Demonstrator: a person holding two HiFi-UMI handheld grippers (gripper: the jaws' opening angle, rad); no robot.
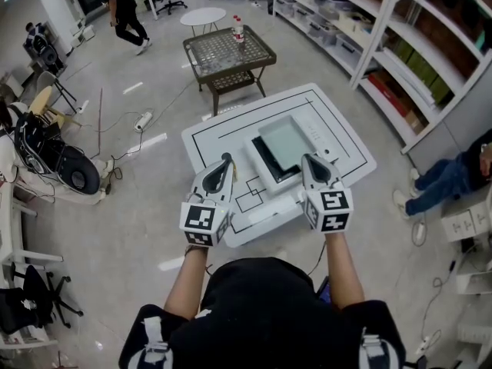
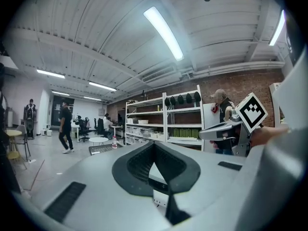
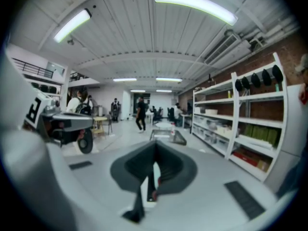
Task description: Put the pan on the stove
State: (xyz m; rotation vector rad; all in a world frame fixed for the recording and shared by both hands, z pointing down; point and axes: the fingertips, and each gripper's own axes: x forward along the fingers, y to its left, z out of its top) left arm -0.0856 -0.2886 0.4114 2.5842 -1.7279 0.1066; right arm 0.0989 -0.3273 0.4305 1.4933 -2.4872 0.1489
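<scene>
Head view: a person holds the left gripper point(image 1: 224, 160) and the right gripper point(image 1: 311, 160) above the near side of a white table point(image 1: 338, 118). Both tongs are closed and empty. The stove point(image 1: 283, 146), a dark-rimmed square slab, sits at the table's centre, at 12 o'clock from the two tips and between them. Beyond it, also at 12 o'clock, stands a mesh-topped coffee table point(image 1: 229, 52) with a bottle point(image 1: 238, 29) on it. Shelving point(image 1: 400, 44) runs along 2 o'clock, and a walker point(image 1: 123, 10) is mid-stride at 11 o'clock.

Left gripper view: the jaws meet at their tips with nothing between them. The right gripper shows at 3 o'clock.

Right gripper view: the jaws are pressed together and grip nothing. The left gripper sits at 9 o'clock and the coffee table at 12 o'clock.
</scene>
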